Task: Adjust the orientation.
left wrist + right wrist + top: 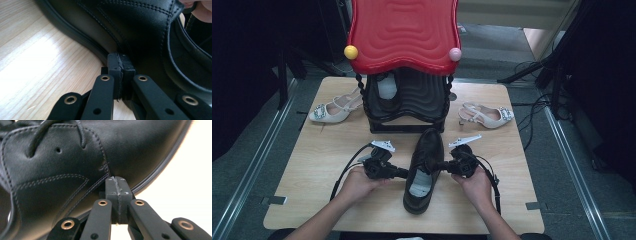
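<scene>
Black shoe (424, 167): smooth leather lace-up with double-stitched seams, a ribbed sole edge and a pale insole; it lies on the table near the person's edge, toe pointing away, between the two grippers.
Left gripper (404, 173): jaws clenched flat together with nothing between them, tips pressed against the shoe's side just above the sole (119, 62).
Right gripper (435, 165): jaws likewise closed on themselves, tips butted against the opposite side of the shoe below the laces (115, 185).
Hands: the left hand (357, 184) and right hand (476, 184) each grasp a gripper body from below.
Table (337, 200): pale wood-grain top with rounded corners, matte.
Shoe rack (404, 107): black ribbed plastic tiers at the far side, under a glossy red wavy top (404, 32) with a yellow knob (351, 51) and a pink knob (455, 54).
Left sandal (332, 110): cream slingback with a jewelled buckle, left of the rack.
Right sandal (486, 116): matching cream slingback, right of the rack.
</scene>
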Action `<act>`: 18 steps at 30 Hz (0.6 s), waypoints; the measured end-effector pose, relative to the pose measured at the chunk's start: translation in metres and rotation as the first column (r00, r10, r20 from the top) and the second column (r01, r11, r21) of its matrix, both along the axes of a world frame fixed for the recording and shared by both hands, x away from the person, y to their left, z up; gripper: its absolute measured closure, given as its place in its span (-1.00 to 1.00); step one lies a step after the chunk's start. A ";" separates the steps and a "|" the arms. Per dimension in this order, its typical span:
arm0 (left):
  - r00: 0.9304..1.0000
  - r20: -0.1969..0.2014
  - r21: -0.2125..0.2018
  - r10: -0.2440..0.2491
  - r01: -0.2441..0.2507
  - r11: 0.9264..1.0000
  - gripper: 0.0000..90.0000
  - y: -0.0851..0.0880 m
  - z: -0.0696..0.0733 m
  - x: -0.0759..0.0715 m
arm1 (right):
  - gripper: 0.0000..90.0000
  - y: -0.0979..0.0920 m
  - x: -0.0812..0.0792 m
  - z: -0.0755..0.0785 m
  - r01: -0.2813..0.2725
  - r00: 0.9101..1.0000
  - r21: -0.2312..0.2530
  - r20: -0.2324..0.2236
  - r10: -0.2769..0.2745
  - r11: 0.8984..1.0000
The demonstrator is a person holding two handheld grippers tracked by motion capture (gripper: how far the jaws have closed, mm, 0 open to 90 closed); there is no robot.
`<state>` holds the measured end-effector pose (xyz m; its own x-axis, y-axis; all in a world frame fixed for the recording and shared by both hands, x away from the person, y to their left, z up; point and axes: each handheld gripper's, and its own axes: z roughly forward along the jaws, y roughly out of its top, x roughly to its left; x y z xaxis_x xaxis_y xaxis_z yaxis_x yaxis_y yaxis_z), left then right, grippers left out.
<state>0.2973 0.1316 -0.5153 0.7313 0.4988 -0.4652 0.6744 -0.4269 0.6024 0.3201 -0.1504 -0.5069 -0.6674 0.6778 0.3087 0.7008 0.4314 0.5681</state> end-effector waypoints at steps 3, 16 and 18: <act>1.000 0.008 -0.001 0.008 -0.008 1.000 1.00 -0.006 0.000 -0.005 | 1.00 -0.001 0.004 0.000 0.009 1.000 -0.001 -0.005 -0.009 1.000; 0.999 0.046 0.010 -0.023 0.023 1.000 0.97 -0.023 -0.001 -0.011 | 1.00 -0.007 0.013 0.003 0.039 0.999 -0.018 0.013 -0.038 0.999; 0.999 0.047 -0.011 -0.013 0.013 1.000 0.90 -0.017 0.002 -0.009 | 0.95 -0.008 0.012 0.004 0.038 0.999 -0.022 0.022 -0.037 0.999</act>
